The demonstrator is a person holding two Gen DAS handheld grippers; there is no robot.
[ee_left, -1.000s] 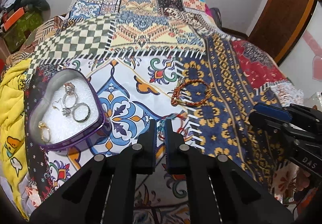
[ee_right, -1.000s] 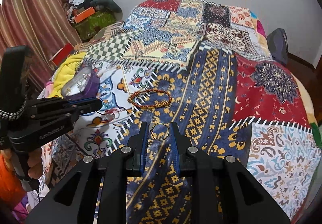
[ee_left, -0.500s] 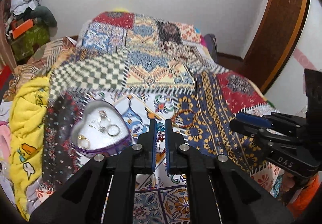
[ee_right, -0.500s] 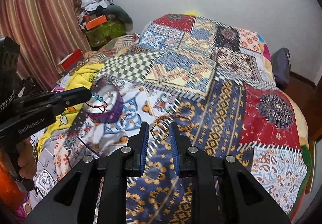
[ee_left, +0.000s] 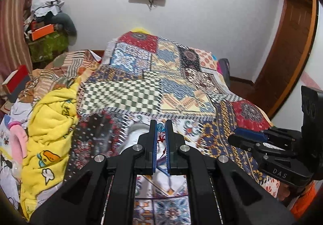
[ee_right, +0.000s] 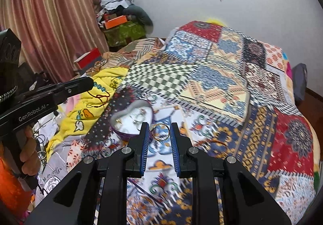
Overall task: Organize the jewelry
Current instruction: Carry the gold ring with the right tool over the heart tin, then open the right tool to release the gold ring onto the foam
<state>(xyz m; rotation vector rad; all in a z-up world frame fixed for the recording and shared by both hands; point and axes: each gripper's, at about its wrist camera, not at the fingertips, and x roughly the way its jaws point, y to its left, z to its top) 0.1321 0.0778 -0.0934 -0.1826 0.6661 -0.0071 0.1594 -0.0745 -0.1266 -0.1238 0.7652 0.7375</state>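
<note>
Jewelry hangs in both grippers above a bed covered by a patchwork quilt of many colours. The right gripper has its jaws pinched on a thin gold hoop ring, which stands upright between the blue pads with one pad on each side of it. The left gripper has its jaws pressed nearly together on a turquoise beaded bracelet with a dark red cord; seen from the right wrist camera, the beads sit at the jaw tips and the red cord dangles loose below them.

On the quilt lies a purple heart-shaped tin with a white lining, holding several rings (too blurred to count). In the right wrist view it sits just behind and left of the right jaws; in the left wrist view it is mostly hidden behind the left jaws. An orange beaded bracelet lies on the quilt to the right of the tin. A crumpled yellow blanket with cartoon ducks is heaped along the left edge of the bed.
</note>
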